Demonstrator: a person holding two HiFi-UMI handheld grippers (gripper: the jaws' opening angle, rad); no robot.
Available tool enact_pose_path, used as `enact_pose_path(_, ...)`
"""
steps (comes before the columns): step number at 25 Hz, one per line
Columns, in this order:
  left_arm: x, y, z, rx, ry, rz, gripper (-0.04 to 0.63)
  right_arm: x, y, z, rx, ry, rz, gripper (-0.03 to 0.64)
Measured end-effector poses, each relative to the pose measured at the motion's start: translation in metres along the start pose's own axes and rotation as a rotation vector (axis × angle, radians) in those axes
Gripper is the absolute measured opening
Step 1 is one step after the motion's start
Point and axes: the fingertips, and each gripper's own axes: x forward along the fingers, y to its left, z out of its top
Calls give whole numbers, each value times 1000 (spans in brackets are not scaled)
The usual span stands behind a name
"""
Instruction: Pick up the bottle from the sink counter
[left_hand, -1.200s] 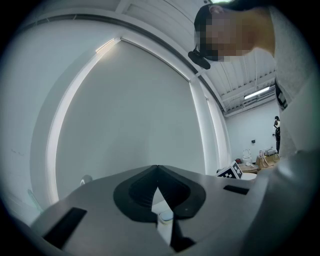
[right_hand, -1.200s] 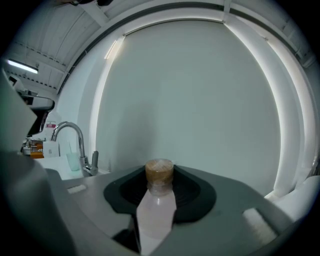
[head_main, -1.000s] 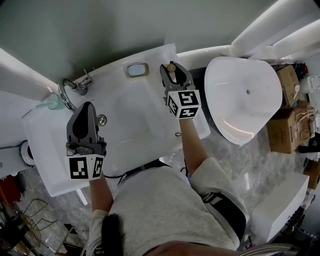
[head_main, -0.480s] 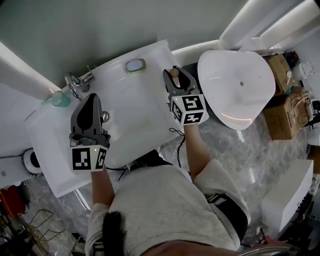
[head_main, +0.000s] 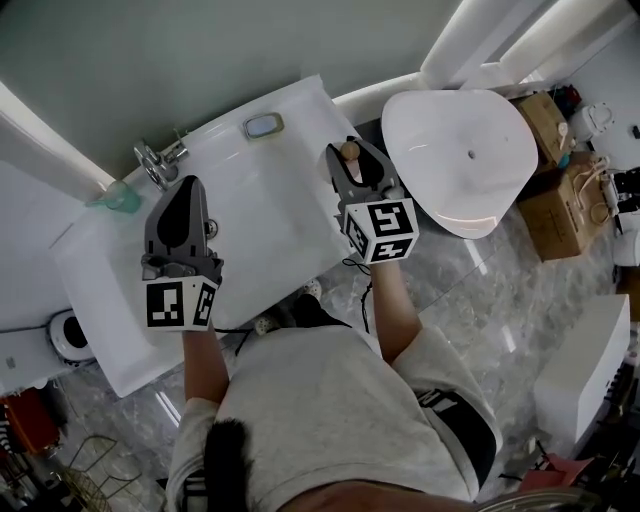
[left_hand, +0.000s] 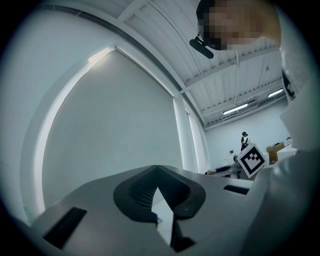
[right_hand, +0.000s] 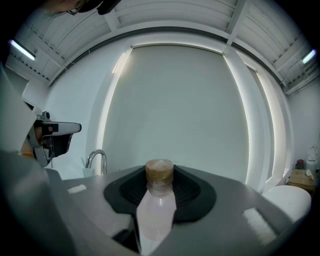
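Bottle (right_hand: 156, 202): upright, pale body, brown cap.
Right gripper (head_main: 352, 165): jaws clamped on the bottle, at the sink counter (head_main: 265, 225) edge.
Left gripper (left_hand: 158, 175): jaws closed together, nothing inside.

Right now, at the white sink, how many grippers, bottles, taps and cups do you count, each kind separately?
Grey two-jaw grippers: 2, left gripper, right gripper
Clear plastic bottle with brown cap: 1
Chrome tap: 1
Pale green cup: 1
Total: 5

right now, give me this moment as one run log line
right tool: shut on bottle, bottle upright | left tool: shut, empty, over sink counter
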Motion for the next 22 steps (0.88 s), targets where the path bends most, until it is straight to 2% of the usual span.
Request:
enact_pose_path(9,-22,-10,13,-2,-23,-54,8,-50,21,30,1,-56,-47,144)
enact_pose_path(22,-51,-30,20,-8,-33,-122,8,-119,43,48,-6,-94,-125,144)
